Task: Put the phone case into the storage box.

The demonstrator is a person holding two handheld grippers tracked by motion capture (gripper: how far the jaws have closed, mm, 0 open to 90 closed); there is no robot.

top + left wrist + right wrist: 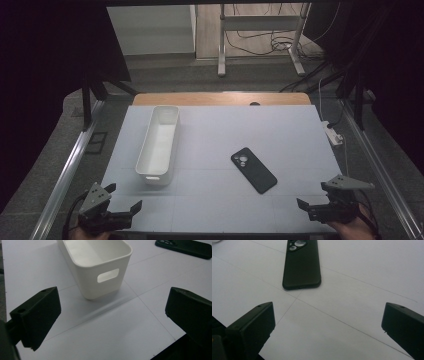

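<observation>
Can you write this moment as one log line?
left claw: open, empty | right claw: open, empty | phone: flat on table | bin: empty

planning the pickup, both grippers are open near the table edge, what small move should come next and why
Probably ease the right gripper forward toward the phone. Its jaws are open and apart from the phone, which lies flat, camera side up, straight ahead in the right gripper view. The left gripper faces the white bin.

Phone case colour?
Black, matte; the phone case shows best in the right gripper view, lying camera-side up.
</observation>
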